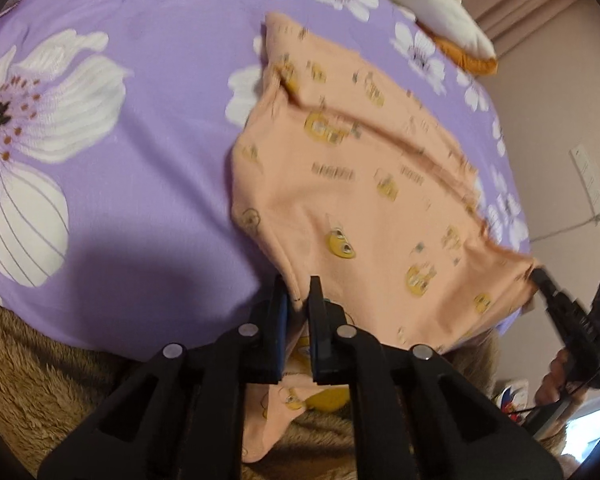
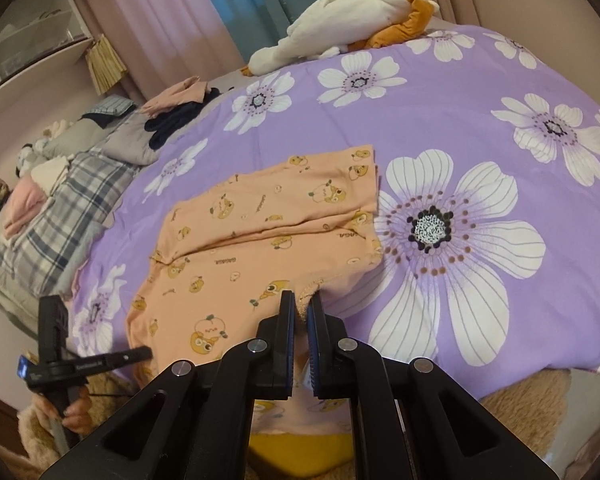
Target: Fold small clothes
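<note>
A small peach garment with a yellow cartoon print [image 1: 352, 184] lies on the purple flowered bedspread [image 1: 140, 140], its near edge hanging over the bed's front. My left gripper [image 1: 300, 292] is shut on the near edge of the garment. My right gripper [image 2: 304, 308] is shut on another corner of the same garment [image 2: 260, 236]. The right gripper also shows in the left wrist view [image 1: 540, 276], pinching the garment's right corner. The left gripper shows in the right wrist view [image 2: 140, 354] at the garment's lower left.
A white and orange plush toy [image 2: 348, 20] lies at the bed's far edge. A pile of clothes [image 2: 176, 108] and a plaid blanket [image 2: 68, 196] sit to the left. A brown fuzzy blanket [image 1: 40, 380] covers the bed's front. Curtains [image 2: 204, 12] hang behind.
</note>
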`<state>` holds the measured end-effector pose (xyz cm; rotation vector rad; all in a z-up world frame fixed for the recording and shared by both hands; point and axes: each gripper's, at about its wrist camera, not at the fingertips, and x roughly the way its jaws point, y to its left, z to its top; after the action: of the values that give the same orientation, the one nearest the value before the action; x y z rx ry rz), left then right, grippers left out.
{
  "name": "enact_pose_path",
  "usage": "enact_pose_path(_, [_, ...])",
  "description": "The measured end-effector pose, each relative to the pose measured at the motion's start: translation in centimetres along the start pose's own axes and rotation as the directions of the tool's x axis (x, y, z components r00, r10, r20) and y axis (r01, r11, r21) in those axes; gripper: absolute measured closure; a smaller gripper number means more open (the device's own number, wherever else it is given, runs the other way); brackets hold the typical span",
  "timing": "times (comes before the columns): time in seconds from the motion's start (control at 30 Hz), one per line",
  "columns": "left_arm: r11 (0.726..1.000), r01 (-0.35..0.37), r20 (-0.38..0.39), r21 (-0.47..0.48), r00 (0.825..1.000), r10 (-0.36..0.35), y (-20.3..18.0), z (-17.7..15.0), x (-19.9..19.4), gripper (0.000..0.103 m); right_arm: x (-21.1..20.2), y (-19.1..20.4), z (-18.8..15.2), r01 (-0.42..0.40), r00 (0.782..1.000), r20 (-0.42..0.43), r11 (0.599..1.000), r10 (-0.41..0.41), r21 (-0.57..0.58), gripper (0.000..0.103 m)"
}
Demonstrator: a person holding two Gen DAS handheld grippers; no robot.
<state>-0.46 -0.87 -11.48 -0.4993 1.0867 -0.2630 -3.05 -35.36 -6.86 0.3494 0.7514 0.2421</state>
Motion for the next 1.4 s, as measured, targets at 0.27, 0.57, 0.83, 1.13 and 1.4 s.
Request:
enact_pose_path(0.27, [0.999,0.041,0.105,0.022,0.994,-0.043,-2.0,3.8,-1.7,0.095,0.6,-1.0,2.0,-0.008,1.0,0.029,0.999,0.007,0.033,0.095])
enact_pose_path(0.57, [1.0,-0.018,0.088,-0.013,0.996,0.019,-1.6,9.0,1.8,0.095,4.7,-3.4,5.7,0.079,0.996,0.027,0.993,-0.082,0.088,0.095])
enact_pose_path(0.83, [0.991,-0.132,0.044,0.01,0.99,0.131,-1.0,11.3,6.2,0.093,10.7,-5.4,6.5,0.153,0.987,-0.072,0.98,-0.144,0.125,0.096])
enact_pose_path(1.13, [0.995,-0.102,0.064,0.009,0.993,0.101,-0.5,10.7,5.8,0.092,11.6,-6.3,5.8,0.147,0.987,-0.093,0.978,-0.135,0.145,0.096])
enact_pose_path(1.4, [0.999,-0.049,0.086,0.004,0.995,0.048,-1.4,9.2,3.7,0.045,9.5,-6.1,5.9,0.206,0.978,-0.07,0.968,-0.198,0.141,0.063])
